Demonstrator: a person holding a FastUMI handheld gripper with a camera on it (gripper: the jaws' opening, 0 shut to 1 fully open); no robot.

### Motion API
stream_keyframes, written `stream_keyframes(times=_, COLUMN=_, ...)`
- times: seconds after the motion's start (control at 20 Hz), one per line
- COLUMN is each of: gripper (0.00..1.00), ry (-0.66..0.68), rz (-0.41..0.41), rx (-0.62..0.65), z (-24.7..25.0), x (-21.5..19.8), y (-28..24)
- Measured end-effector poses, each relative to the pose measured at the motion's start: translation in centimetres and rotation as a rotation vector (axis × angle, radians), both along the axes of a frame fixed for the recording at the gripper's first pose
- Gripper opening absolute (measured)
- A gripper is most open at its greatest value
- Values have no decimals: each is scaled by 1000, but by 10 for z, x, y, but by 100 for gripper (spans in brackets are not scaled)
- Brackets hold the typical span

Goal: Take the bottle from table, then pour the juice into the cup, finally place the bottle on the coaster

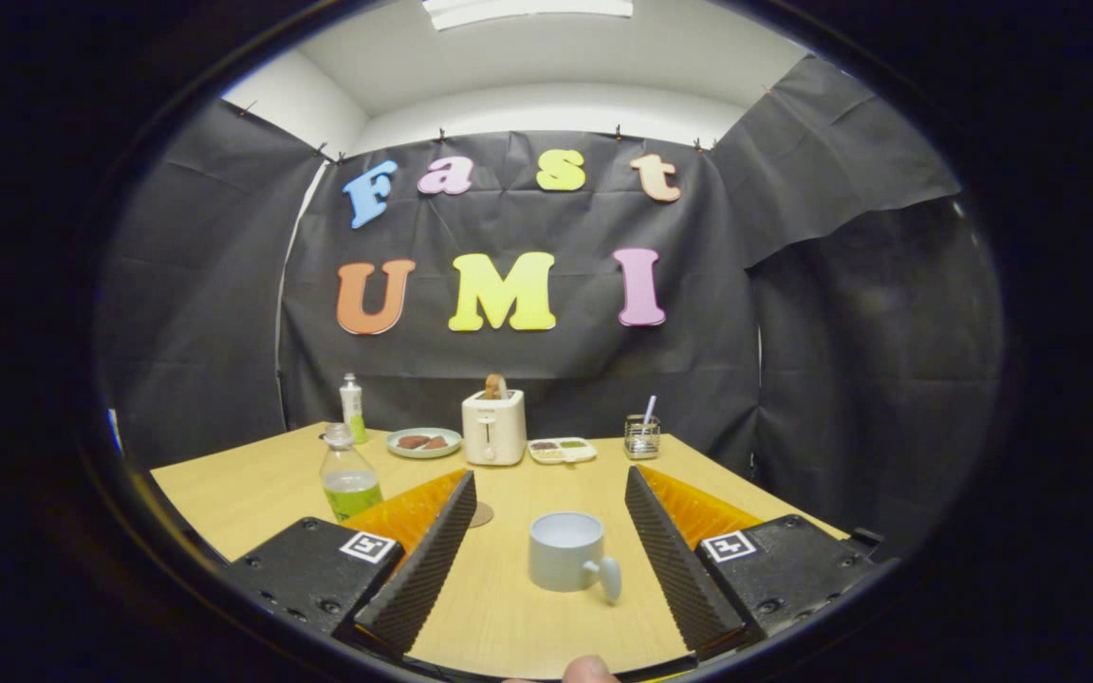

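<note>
Released tongs [546, 560] flank cup [567, 552] on wooden table [252, 489]; black cloth walls.

Staged recording booth: black cloth walls [527, 360], breakfast props on table [252, 484].

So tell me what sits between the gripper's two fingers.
In the gripper view, the open gripper has the cup standing on the table between its fingers, untouched.

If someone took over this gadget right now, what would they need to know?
Gripper: open, holding nothing.
Cup: on the table, between the fingers, handle toward the camera.
Bottle: standing with some green juice, beyond the left finger, cap off as far as I can tell.
Coaster: partly hidden beside that finger's tip.
Done: nothing yet.
Left: grab the bottle, pour, set it on the coaster.
</note>
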State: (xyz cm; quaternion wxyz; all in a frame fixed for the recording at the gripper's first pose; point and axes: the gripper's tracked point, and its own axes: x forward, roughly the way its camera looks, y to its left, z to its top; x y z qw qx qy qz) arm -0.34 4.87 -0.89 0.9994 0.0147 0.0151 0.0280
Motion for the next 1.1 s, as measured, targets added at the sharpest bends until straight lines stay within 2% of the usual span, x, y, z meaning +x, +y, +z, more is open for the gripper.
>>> stream_keyframes(times=0.35, gripper=100, ry=58, rz=19, rx=45, z=-15, x=7, y=35)
stream_keyframes(times=0.9, gripper=100, ry=106, rz=124, rx=15, z=-53, x=14, y=142)
stream_keyframes(times=1.1, gripper=100, ry=160, rz=132, rx=12, z=-81, x=29, y=169)
